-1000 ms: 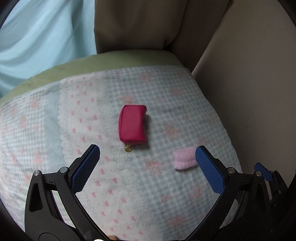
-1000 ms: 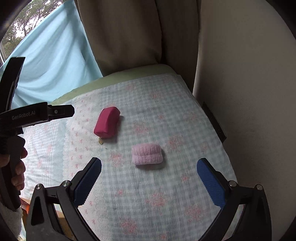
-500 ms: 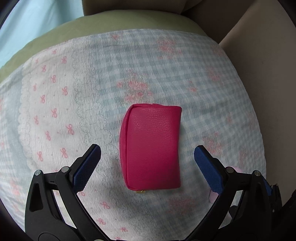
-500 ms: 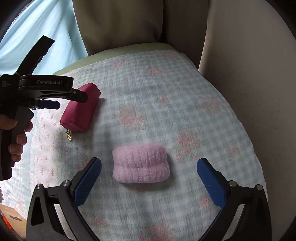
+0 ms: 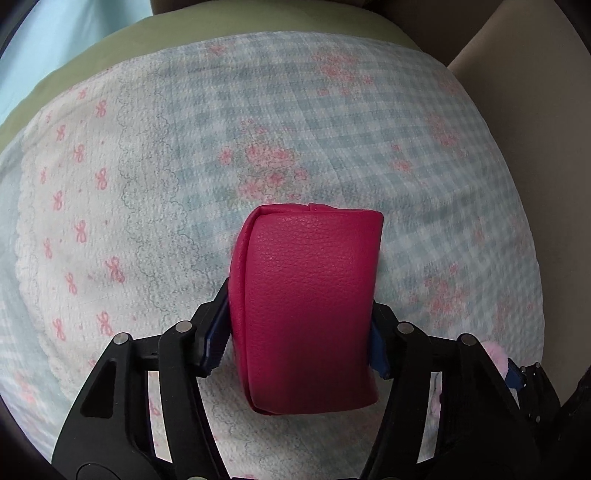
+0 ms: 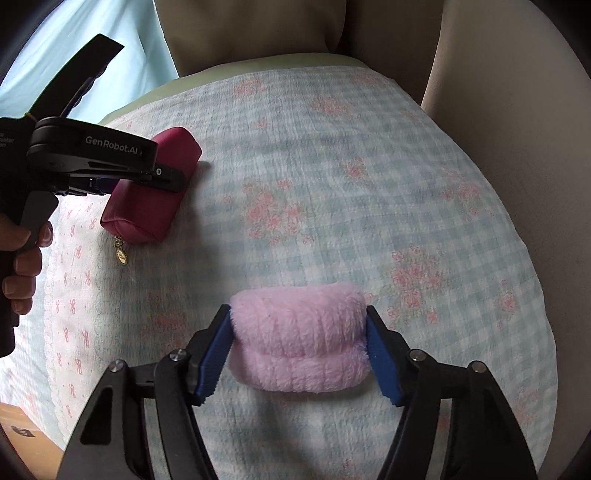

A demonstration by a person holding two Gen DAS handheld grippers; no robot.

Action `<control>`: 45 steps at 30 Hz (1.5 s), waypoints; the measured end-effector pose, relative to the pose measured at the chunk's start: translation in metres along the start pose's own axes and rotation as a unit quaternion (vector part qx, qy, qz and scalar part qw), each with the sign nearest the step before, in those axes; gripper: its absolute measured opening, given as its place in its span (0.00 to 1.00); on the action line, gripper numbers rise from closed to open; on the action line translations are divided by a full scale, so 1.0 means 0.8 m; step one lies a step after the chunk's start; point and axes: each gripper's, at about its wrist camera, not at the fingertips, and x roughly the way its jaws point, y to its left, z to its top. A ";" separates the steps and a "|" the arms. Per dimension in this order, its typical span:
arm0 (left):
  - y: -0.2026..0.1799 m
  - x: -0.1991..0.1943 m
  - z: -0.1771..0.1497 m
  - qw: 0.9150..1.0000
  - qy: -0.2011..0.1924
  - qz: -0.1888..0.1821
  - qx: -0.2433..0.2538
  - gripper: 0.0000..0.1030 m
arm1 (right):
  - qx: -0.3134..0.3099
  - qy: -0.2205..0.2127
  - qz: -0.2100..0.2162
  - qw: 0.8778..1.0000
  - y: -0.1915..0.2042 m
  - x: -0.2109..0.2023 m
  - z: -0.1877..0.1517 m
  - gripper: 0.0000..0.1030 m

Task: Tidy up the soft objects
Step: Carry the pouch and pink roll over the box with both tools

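Left wrist view: your left gripper (image 5: 299, 341) has its fingers pinching the red pouch (image 5: 306, 306) on the checked bedspread (image 5: 332, 129). Your right gripper (image 6: 298, 352) squeezes the fluffy pink roll (image 6: 299, 338) nearby.

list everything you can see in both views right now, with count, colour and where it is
pouch: 1, magenta, lying on the blanket, clamped between the left gripper's fingers
zip charm: 1, gold, hanging off the pouch's near end
fluffy roll: 1, light pink, on the blanket, clamped between the right gripper's fingers
blanket: 1, pale blue check with pink flowers, covering the seat
cushion: 1, tan, upright behind the blanket
curtain: 1, light blue, far left
left gripper: 1, black with blue pads, shut on the pouch
right gripper: 1, black with blue pads, shut on the fluffy roll
hand: 1, on the left gripper's handle
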 end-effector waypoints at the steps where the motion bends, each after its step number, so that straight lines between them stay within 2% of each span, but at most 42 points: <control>1: -0.003 -0.001 0.000 1.000 0.000 0.003 0.003 0.49 | -0.001 -0.001 0.000 1.000 0.001 -0.002 0.000 0.56; 6: -0.009 -0.012 -0.001 1.000 -0.009 0.011 0.008 0.40 | -0.003 -0.006 0.007 1.000 -0.001 -0.016 0.004 0.33; 9: -0.012 -0.025 -0.005 1.000 -0.013 0.008 0.005 0.38 | -0.006 -0.005 0.015 1.000 -0.002 -0.027 0.009 0.28; 18: -0.051 -0.113 -0.027 0.999 -0.047 0.017 0.021 0.38 | 0.001 -0.042 0.040 0.998 -0.017 -0.116 0.017 0.28; 25: -0.087 -0.218 -0.062 0.995 -0.086 0.023 0.035 0.38 | -0.002 -0.086 0.046 0.995 -0.024 -0.227 0.013 0.28; 34: -0.118 -0.370 -0.142 0.988 -0.153 0.020 0.013 0.38 | -0.044 -0.133 0.064 0.988 0.002 -0.381 -0.011 0.28; 37: -0.112 -0.418 -0.183 0.985 -0.170 0.016 -0.005 0.38 | -0.064 -0.142 0.074 0.985 0.023 -0.421 -0.025 0.28; 45: -0.065 -0.522 -0.308 0.977 -0.202 0.046 -0.043 0.38 | -0.117 -0.146 0.108 0.976 0.110 -0.492 -0.072 0.28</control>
